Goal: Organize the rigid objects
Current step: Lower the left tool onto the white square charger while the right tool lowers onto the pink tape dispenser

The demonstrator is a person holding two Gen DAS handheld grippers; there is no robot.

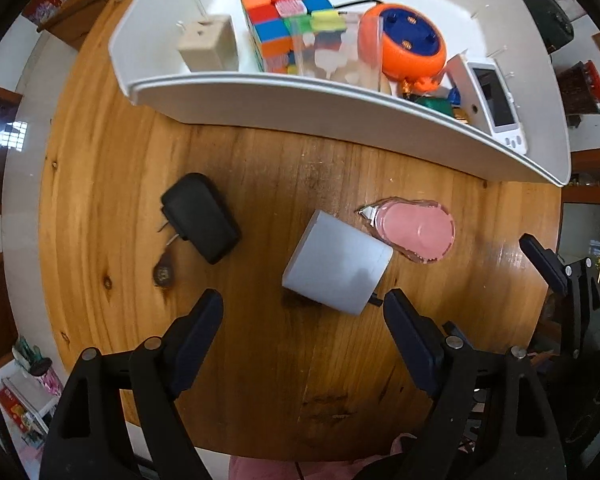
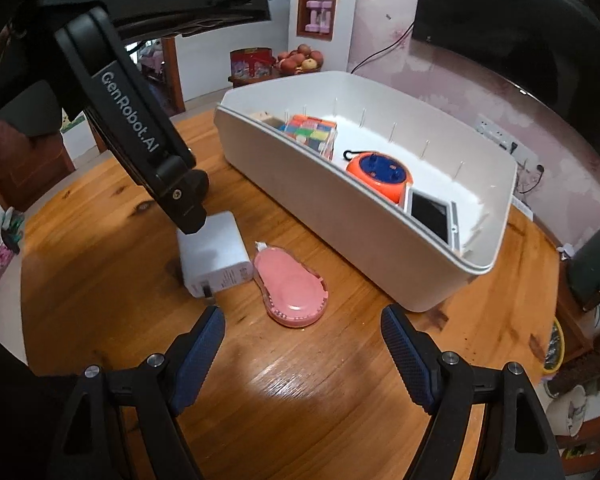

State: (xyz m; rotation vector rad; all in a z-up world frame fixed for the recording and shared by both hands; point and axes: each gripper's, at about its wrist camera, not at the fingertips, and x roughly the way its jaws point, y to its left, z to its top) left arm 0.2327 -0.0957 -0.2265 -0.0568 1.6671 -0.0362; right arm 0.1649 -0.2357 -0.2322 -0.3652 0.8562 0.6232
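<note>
A white charger block (image 1: 336,268) (image 2: 214,252) lies on the round wooden table (image 1: 260,380), with a pink correction tape (image 1: 414,232) (image 2: 294,286) right beside it. Left of them lies a black plug adapter (image 1: 200,216). My left gripper (image 1: 304,314) hangs open, pointing straight down just in front of the white block, nothing between its fingers. My right gripper (image 2: 302,332) is open and empty too, a little short of the pink tape. One of the left gripper's fingers (image 2: 180,196) shows above the white block in the right wrist view.
A white bin (image 1: 300,100) (image 2: 340,216) stands behind the loose items. It holds a colour cube (image 1: 288,20), an orange and blue round gadget (image 1: 408,40), a white device with a screen (image 1: 492,96) and a beige block (image 1: 208,44). The right gripper's finger (image 1: 548,260) shows at the right.
</note>
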